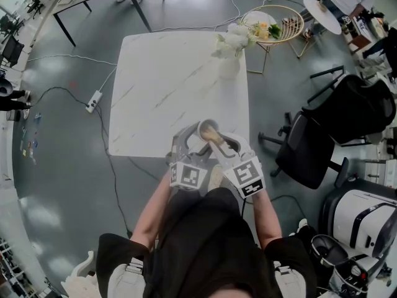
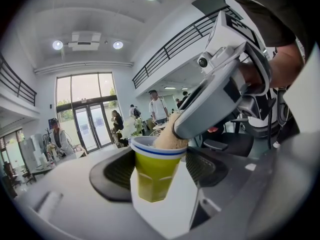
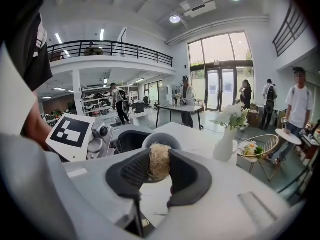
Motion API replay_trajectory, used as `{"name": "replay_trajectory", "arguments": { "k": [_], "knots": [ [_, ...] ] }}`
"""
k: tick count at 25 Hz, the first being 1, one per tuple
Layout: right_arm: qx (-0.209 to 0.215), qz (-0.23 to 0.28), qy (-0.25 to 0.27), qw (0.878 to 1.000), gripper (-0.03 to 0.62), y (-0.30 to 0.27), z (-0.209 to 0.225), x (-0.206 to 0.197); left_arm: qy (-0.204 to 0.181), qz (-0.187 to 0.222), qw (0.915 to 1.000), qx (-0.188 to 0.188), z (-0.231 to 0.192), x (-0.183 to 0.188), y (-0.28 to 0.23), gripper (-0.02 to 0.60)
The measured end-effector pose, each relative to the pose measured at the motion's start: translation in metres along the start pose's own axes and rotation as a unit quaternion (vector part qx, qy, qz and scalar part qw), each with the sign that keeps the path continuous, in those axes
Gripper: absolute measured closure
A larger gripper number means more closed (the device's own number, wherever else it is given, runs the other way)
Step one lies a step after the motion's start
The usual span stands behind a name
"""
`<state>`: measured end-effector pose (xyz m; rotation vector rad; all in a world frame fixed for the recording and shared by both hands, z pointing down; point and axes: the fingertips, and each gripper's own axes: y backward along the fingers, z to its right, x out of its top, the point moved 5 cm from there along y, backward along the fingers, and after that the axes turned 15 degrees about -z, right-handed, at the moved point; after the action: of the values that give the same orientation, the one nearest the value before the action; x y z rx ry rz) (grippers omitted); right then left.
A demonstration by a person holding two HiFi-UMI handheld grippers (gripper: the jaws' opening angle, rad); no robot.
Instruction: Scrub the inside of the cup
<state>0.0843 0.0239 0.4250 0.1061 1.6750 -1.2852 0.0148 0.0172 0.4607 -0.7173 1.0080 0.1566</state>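
White table (image 1: 167, 92), near edge: left gripper (image 2: 159, 166) clamps yellow cup (image 2: 151, 180); right gripper (image 3: 160, 173) grips fibrous scrubber (image 3: 160, 161), its end inside the cup.

Scrubber (image 2: 167, 136) in cup (image 2: 154, 176) (vase (image 1: 228, 67) behind)

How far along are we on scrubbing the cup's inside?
Done: the left gripper is shut on the cup, and the right gripper is shut on the scrubber. In hand: the scrubber sits in the cup's mouth, so scrubbing looks under way. Left: working the walls and bottom, then pulling the scrubber out. How clean the inside is cannot be seen.
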Motion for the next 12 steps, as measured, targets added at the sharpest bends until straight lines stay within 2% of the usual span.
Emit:
{"name": "replay_trajectory", "arguments": {
  "k": [8, 12],
  "knots": [
    [-0.012, -0.001, -0.005, 1.0, 0.49, 0.0039, 0.0028, -0.0042, 0.006, 0.003, 1.0, -0.005, 0.004, -0.0004, 0.0034, 0.249],
    [-0.016, 0.022, -0.003, 1.0, 0.49, 0.0082, 0.0019, 0.0003, 0.026, -0.002, 0.9997, -0.003, 0.0017, -0.0082, 0.0032, 0.249]
  ]
}}
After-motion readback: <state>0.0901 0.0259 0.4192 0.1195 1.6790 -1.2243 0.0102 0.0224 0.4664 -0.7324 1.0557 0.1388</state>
